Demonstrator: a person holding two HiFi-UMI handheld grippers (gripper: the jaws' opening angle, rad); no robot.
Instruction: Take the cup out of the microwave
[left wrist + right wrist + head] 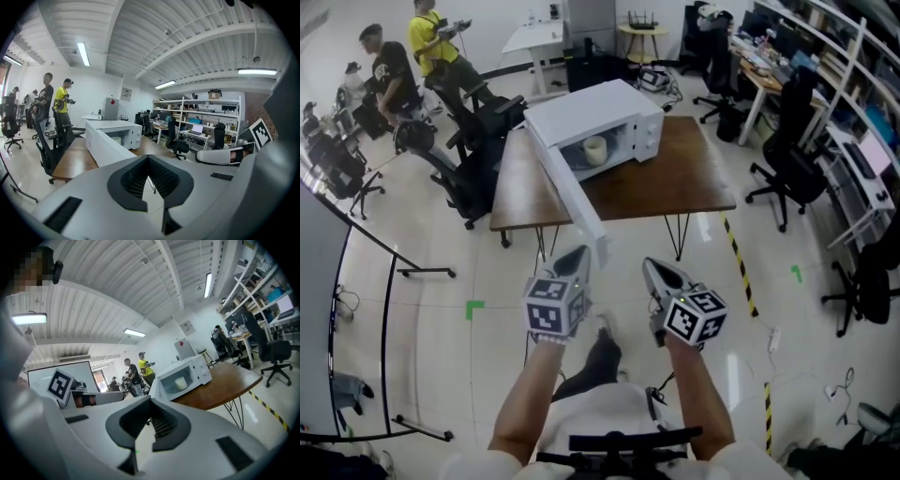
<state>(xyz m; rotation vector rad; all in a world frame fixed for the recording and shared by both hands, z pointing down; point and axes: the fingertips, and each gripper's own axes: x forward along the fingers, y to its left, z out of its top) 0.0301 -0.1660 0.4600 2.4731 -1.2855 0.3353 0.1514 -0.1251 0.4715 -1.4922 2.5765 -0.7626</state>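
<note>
A white microwave [609, 117] stands on a brown table [675, 178] with its door [572, 192] swung wide open toward me. Inside sits a pale cup [595, 150], also visible in the left gripper view [117, 139] and the right gripper view [180, 382]. Both grippers are held side by side over the floor, well short of the table. My left gripper [575, 258] [149, 161] is shut and holds nothing. The right gripper [656, 272] [150, 404] is likewise shut and empty. Each points toward the microwave.
Black office chairs [478, 131] crowd the table's left side, with more chairs [792, 155] and desks with shelves on the right. People [431, 42] stand at the back left. Yellow-black tape [739, 262] marks the floor right of the table. A metal frame [389, 309] stands at left.
</note>
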